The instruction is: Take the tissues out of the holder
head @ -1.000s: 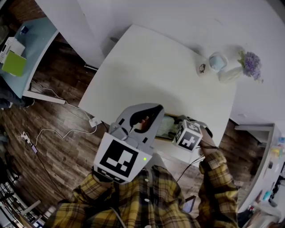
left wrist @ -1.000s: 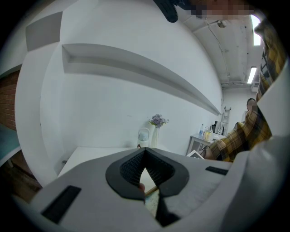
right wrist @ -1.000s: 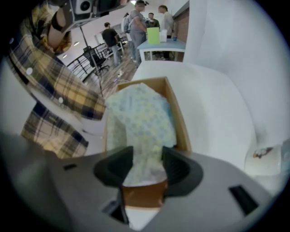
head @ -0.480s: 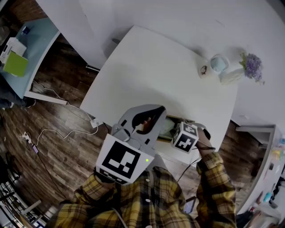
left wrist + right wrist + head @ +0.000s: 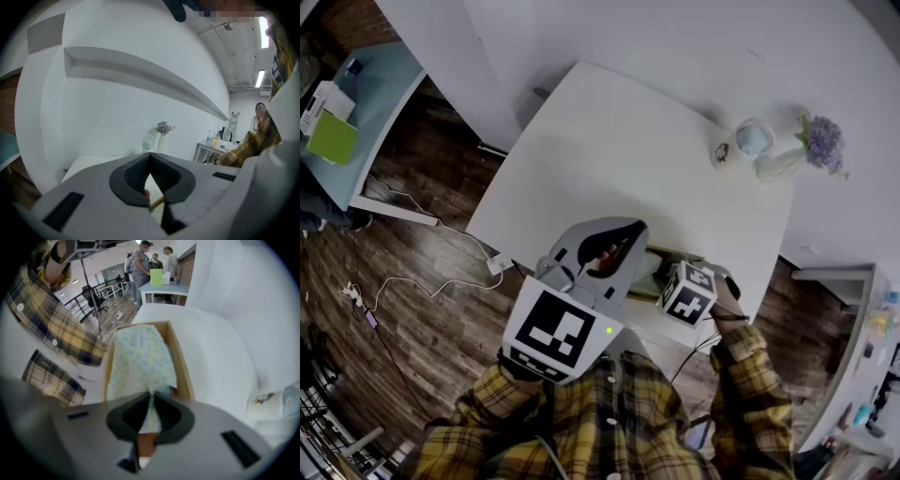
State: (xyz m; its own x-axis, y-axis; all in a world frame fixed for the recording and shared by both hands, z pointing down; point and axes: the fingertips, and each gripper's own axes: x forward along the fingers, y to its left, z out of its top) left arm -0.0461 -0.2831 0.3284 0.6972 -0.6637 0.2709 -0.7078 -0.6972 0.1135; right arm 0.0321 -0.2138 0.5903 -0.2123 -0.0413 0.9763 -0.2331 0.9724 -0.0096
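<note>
Two grippers work at the shallow rectangular wooden holder [image 5: 182, 363] on the white table [image 5: 215, 343]. Over the holder's near end, the right gripper [image 5: 151, 397] is closing its jaws on the pale blue-and-yellow patterned tissue pack [image 5: 140, 355], which lies inside the holder. The left gripper [image 5: 150, 157], just left of the holder, has its jaws together and empty.

The left gripper [image 5: 150, 164] and right gripper [image 5: 151, 399] are showing grey shells and black ribbed pads [image 5: 135, 174]. Behind each claw, a black-and-white marker cube [image 5: 687, 298] and a yellow plaid sleeve [image 5: 752, 398] are showing.
</note>
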